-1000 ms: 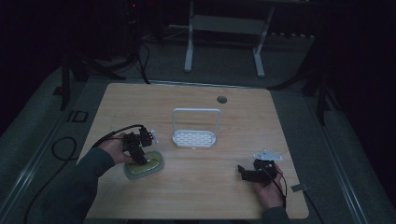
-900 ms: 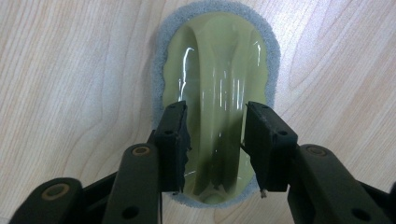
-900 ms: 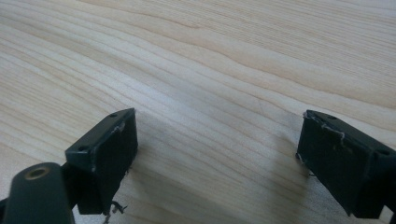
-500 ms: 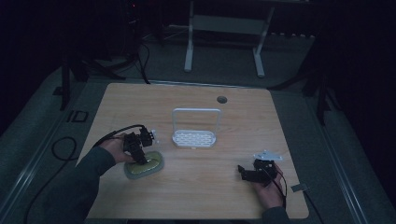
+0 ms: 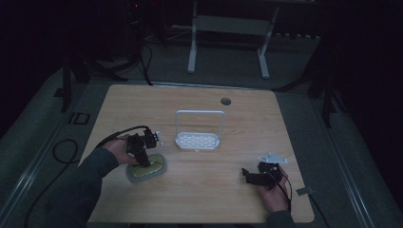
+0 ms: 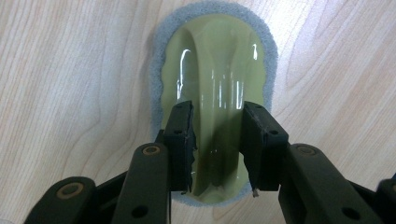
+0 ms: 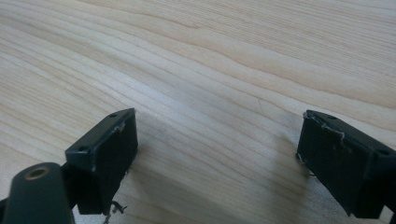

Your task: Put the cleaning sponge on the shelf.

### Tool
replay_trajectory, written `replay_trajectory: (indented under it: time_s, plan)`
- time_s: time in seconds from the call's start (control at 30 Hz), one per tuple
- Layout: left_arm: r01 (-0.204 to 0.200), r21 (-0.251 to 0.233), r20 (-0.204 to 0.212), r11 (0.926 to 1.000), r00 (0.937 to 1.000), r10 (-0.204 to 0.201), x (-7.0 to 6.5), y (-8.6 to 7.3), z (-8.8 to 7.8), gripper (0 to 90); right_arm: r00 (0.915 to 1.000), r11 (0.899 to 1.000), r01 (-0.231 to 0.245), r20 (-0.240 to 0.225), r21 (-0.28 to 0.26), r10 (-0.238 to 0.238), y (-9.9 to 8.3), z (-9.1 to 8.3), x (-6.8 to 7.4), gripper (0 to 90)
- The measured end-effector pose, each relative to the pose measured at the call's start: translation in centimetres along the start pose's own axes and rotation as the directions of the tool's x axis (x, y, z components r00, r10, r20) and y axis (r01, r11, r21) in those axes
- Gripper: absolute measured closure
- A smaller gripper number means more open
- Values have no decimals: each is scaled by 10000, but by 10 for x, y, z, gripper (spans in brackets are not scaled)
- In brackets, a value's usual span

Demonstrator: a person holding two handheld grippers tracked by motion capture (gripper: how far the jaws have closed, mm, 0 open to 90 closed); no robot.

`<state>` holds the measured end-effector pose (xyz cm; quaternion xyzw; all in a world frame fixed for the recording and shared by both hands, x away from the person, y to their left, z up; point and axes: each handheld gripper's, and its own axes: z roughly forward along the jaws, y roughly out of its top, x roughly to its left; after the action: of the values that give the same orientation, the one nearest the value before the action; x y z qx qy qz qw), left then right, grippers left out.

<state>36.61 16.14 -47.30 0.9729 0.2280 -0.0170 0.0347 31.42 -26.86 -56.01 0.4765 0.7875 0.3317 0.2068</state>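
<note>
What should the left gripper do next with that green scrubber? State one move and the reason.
Probably lift it straight up. The left gripper has its fingers pressed against both sides of the scrubber's raised green handle, while the grey pad lies flat on the table. The white rack stands beyond.

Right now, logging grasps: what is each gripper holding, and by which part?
Left gripper grips the green scrubber by its raised central ridge; right gripper holds nothing.
</note>
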Motion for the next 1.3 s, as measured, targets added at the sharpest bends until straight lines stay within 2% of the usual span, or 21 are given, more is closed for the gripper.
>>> replay_trajectory:
  time_s: [0.13, 0.47, 0.57, 0.77, 1.1, 1.3]
  plan:
    - [-115, 214, -41, 9997, 9999, 116, -1, 3, 1, 699, 10000, 10000, -1, 0, -1, 1, 0, 0, 0, 118]
    - [-255, 233, -9, 9994, 9997, 255, -3, 2, 0, 716, 10000, 10000, 0, 0, 0, 0, 0, 0, 0, 118]
    - [-266, 118, 59, 9996, 9996, 265, -4, 2, -2, 716, 10000, 10000, -3, 0, 1, 3, 0, 0, 0, 118]
    - [-310, -79, -58, 9995, 9995, 309, -5, 2, -10, 716, 10000, 10000, -1, 0, -1, 1, 0, 0, 0, 118]
    - [-794, -108, -279, 9968, 9965, 791, -12, 14, -19, 717, 10000, 10000, -9, 1, -4, 9, 0, 0, 0, 118]
    - [-1188, -169, -526, 9928, 9916, 1178, -18, 25, -24, 717, 10000, 10000, -5, 1, -5, 5, 0, 0, 0, 118]
